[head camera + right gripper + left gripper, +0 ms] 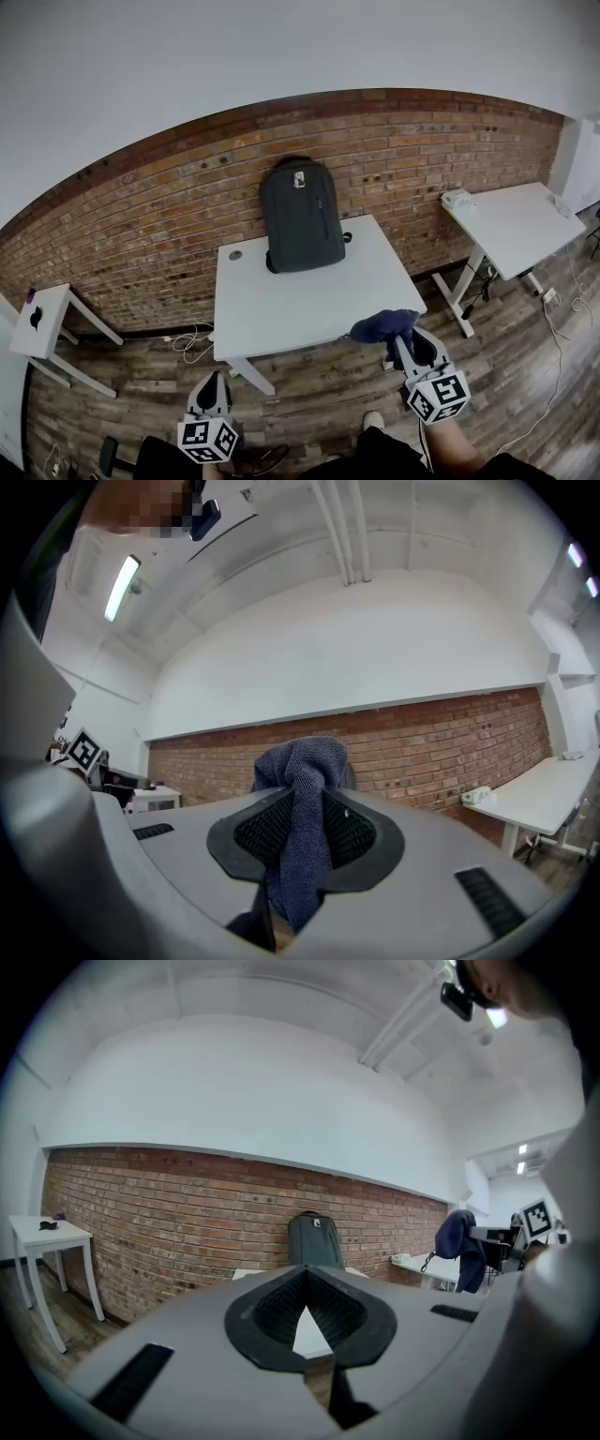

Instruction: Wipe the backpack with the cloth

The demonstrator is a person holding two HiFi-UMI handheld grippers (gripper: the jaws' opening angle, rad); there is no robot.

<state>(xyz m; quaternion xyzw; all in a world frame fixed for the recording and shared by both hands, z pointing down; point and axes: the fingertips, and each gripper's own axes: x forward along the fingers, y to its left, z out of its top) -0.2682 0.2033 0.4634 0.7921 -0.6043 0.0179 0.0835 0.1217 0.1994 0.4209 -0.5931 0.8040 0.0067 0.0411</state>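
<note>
A dark grey backpack [300, 217] stands upright on the white table [309, 305], leaning against the brick wall. My right gripper [407, 341] hovers just off the table's front right corner, shut on a dark blue cloth [383, 325] that bunches above its jaws. In the right gripper view the cloth [302, 766] is pinched between the jaws of the right gripper [305, 799] and hides most of the backpack. My left gripper [214, 382] is low, in front of the table's left side, shut and holding nothing. The left gripper view shows the left gripper [305, 1277], the distant backpack [315, 1240] and the cloth [458, 1241].
A second white table [516, 230] at the right carries a small white object [457, 200]. A small white side table [42, 323] stands at the left. Cables [187, 339] lie on the wooden floor under the main table. The person's shoe [373, 422] is below.
</note>
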